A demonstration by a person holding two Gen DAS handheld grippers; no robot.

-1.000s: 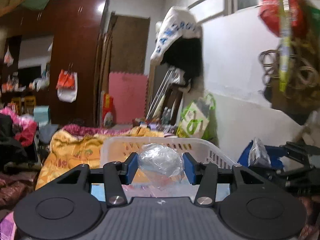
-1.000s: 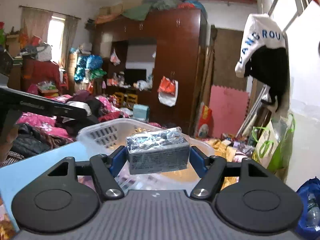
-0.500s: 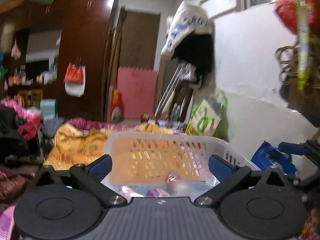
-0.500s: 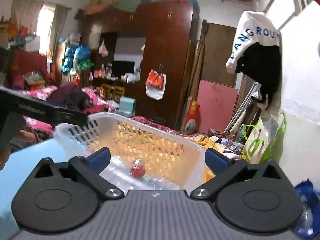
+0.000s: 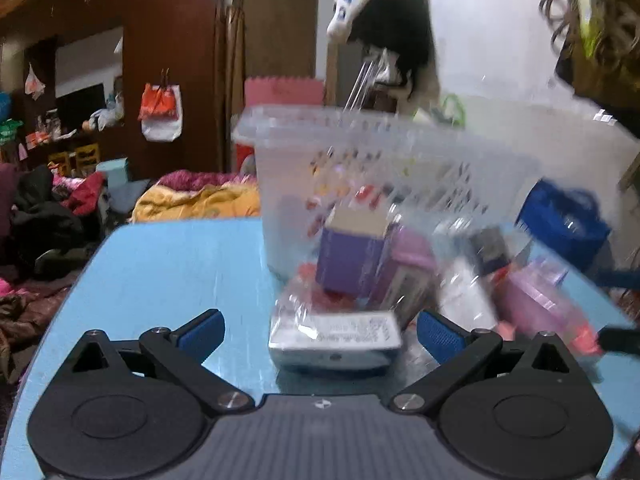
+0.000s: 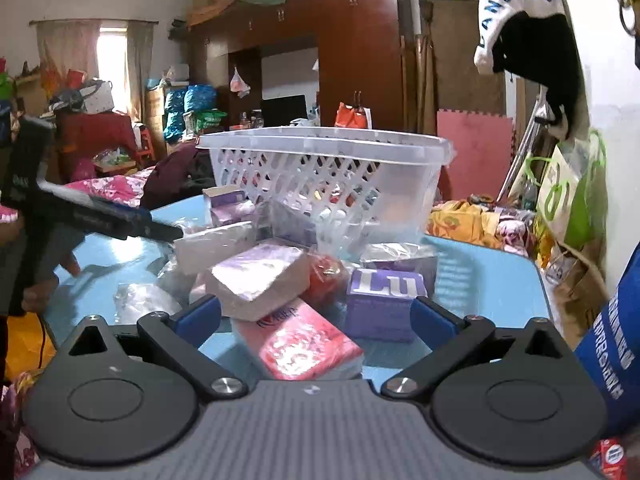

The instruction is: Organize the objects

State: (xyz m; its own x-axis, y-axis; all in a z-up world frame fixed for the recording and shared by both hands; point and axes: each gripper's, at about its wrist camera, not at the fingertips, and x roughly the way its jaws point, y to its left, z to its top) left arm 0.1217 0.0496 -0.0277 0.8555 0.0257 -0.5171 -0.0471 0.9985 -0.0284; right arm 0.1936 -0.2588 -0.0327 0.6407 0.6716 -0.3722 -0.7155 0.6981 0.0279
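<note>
Both tongs stand released, jaws spread wide, nothing between the pads. Earlier frames show each clamped on a wrapped item; the jaws have just been opening, and now each pair is empty.

Seen from its own camera, the left gripper [image 5: 320, 334] points down at the blue table [image 5: 172, 272]. A flat white box [image 5: 334, 340] lies on the table between its blue pads [image 5: 202, 330], touching neither. At 12 o'clock from that box stands a purple box [image 5: 352, 256], with pink packets [image 5: 536, 300] at 2 o'clock, all blurred. Behind them, at 12 o'clock, sits the white basket [image 5: 360, 152].

Seen from its own camera, the right gripper [image 6: 316, 316] hangs over the same heap. A pink pack [image 6: 304, 344] lies between its fingers, apart from both. A wrapped pale block [image 6: 260, 280] rests on the pack at 11 o'clock, and a purple "Lu" box [image 6: 384, 300] stands at 1 o'clock, just beside the right pad [image 6: 434, 322]. A red item [image 6: 324, 272] in clear film sits between block and box. The basket [image 6: 328, 176] stands at 12 o'clock behind the heap, on the table [image 6: 488, 280]. At 9 o'clock the left gripper [image 6: 132, 224] reaches in, held by a hand [image 6: 48, 276]. A blue sleeve [image 6: 612, 344] shows at 3 o'clock.
</note>
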